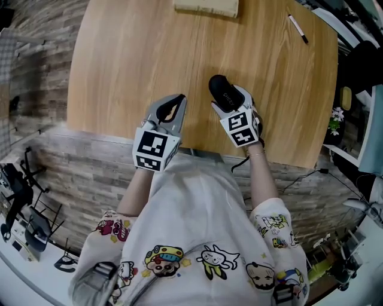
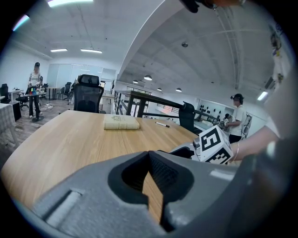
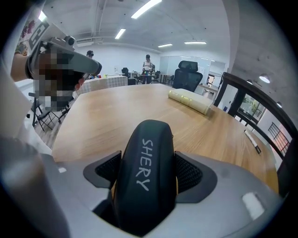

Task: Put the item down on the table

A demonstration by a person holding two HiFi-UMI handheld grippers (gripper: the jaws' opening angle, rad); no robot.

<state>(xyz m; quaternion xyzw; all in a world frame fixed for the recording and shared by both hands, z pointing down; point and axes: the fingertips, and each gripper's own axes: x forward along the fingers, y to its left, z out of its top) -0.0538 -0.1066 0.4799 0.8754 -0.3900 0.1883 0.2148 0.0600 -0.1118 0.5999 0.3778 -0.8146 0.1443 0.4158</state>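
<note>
The rounded black hard case (image 1: 220,87) is sitting between the jaws of the right gripper (image 1: 232,99), over the near part of the light wooden table (image 1: 119,72). The left gripper (image 1: 173,103) is hanging just beside it, to its left. A flat beige book-like bundle (image 1: 206,7) is lying at the table's far edge, with 1 slim black-and-white pen (image 1: 298,28) lying well apart to its right.

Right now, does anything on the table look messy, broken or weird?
Nothing looks odd. The black case sits straight in the right tool, with no cracks showing. The beige bundle and the pen lie flat on the table, and nothing is spilled.
</note>
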